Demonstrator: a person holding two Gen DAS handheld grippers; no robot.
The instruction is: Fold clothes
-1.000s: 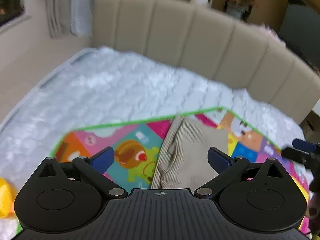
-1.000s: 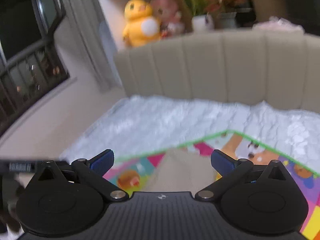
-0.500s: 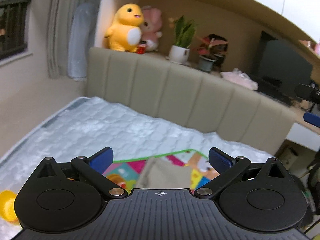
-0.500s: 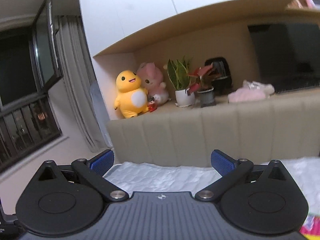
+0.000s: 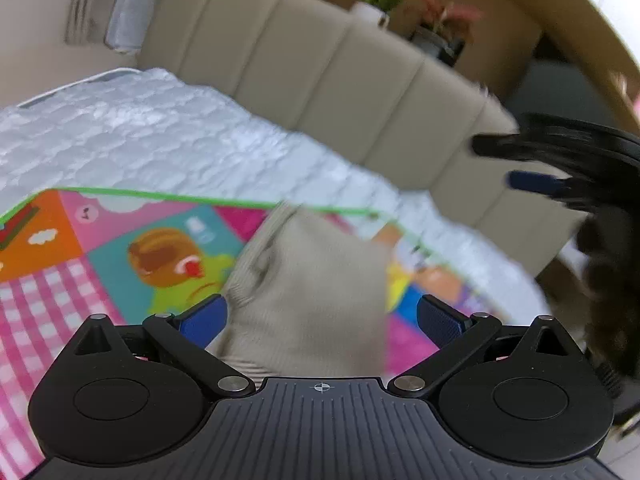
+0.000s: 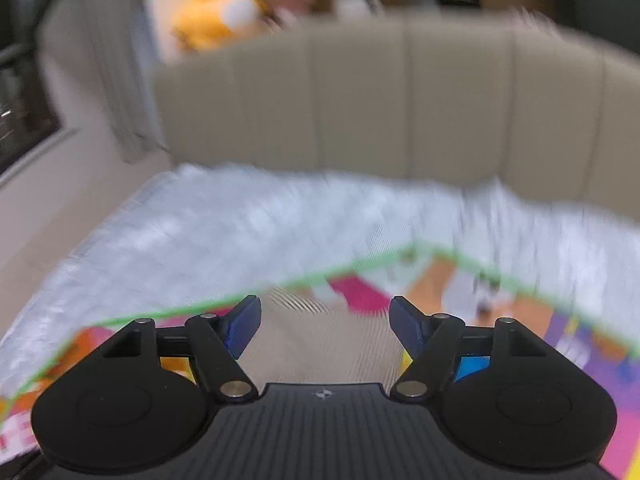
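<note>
**Both grippers down over garment, right closing**

Dropped back toward the bed since half a second ago: then aimed at the shelf and headboard, now tilted down onto the play mat again. Both views motion-blurred, right more so.

Beige ribbed garment lying on the colourful mat, mat on the white quilted bed. Looks partly folded or bunched, a thick ridge along its left side; exact fold state hard to tell through blur. Far end reaching the mat's green border.

Left gripper wide open, empty; garment seen between the blue pads but not pinched, pads clear of the cloth. Right gripper narrower than a second ago and closing at this moment; garment visible in the gap below the pads, no pinch evident, contact not confirmable in blur. Also seen from the left view at far right, raised, well apart from the cloth.

Judgement: approach phase for next grasp, probably near edge of the garment. Nothing held yet, fold not advanced. Risk: closing before reaching cloth gives an empty pinch, or catches only the top layer of the bunched side.

Headboard and plush toy behind, irrelevant.
</note>
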